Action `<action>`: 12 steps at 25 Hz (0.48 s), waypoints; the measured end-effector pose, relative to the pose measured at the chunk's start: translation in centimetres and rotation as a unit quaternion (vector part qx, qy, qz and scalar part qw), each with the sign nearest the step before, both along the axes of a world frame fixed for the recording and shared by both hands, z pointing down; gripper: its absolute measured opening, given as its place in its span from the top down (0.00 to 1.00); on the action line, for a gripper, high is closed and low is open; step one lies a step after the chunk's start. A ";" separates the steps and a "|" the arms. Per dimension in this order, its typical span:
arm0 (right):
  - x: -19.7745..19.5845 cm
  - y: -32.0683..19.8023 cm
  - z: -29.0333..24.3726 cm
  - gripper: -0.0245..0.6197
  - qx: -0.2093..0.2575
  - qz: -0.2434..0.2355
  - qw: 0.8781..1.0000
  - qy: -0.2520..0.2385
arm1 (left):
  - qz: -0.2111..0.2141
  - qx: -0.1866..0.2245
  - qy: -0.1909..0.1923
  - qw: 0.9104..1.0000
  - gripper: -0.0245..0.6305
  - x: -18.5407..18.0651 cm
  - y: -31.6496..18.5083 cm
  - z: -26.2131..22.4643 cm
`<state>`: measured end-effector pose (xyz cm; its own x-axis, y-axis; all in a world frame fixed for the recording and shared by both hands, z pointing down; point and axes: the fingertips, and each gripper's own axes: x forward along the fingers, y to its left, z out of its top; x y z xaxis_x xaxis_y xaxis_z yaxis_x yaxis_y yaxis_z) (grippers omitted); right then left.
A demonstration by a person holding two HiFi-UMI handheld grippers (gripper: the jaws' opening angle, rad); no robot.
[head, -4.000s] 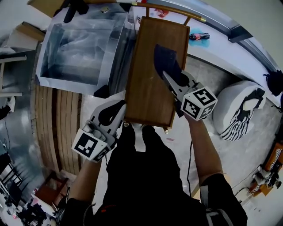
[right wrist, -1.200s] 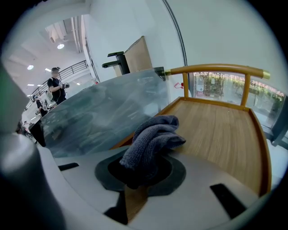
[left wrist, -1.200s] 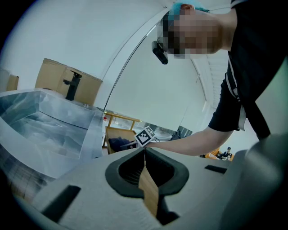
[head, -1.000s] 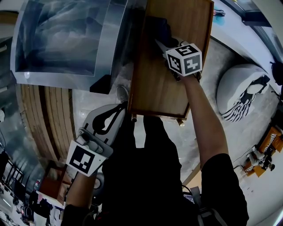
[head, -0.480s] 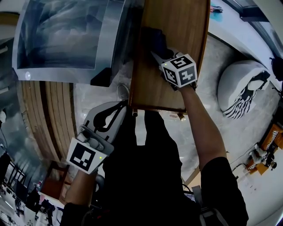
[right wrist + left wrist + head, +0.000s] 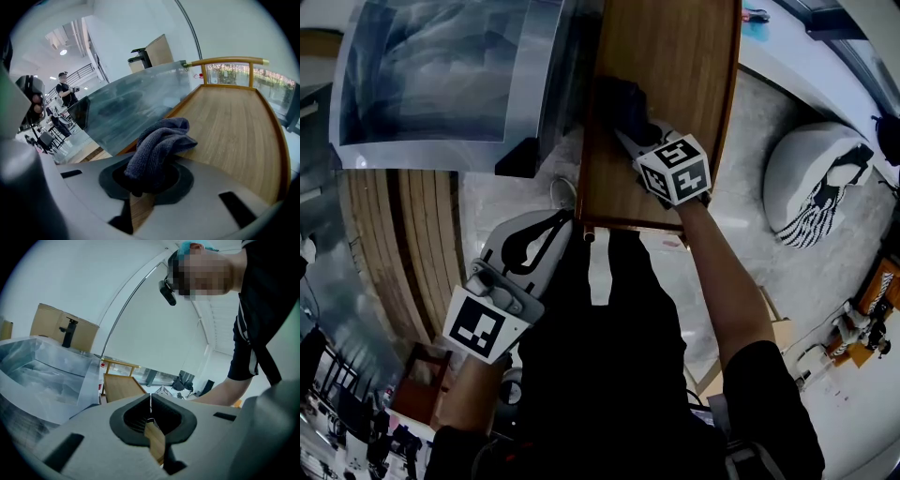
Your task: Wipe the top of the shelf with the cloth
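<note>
Shelf (image 6: pixel 684 66): bare wooden top with a raised rim, just beside a plastic-wrapped unit (image 6: pixel 431 75).
Left gripper (image 6: pixel 150 405): jaws pressed together with nothing between them, tips just beside the shelf's near left corner.
Right gripper (image 6: pixel 630 141): clamped on the cloth, over the shelf top.
Cloth (image 6: pixel 159 138): dark and bunched, resting on the wood near the left rim.

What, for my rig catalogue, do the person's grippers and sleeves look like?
The left gripper and right gripper share pale grey shells, black-lined claws and a white cube with black square markers. The person wears a black short-sleeved top.
</note>
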<state>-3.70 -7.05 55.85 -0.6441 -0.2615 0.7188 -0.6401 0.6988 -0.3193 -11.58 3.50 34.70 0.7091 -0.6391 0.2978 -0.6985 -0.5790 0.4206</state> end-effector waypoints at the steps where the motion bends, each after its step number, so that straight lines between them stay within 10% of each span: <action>1: 0.0 0.4 0.0 0.87 -0.002 0.001 1.000 -0.001 | 0.001 0.000 0.001 1.000 0.92 0.0 0.0 0.0; 12: -0.8 5.9 0.1 0.87 -0.023 -0.010 1.000 -0.009 | 0.011 -0.001 0.009 1.000 0.92 0.3 0.3 0.1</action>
<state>-4.48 -1.14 55.91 -0.6616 -0.2142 0.7186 -0.6196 0.6960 -0.3629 -11.23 3.84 34.82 0.7280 -0.6228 0.2867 -0.6783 -0.5934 0.4334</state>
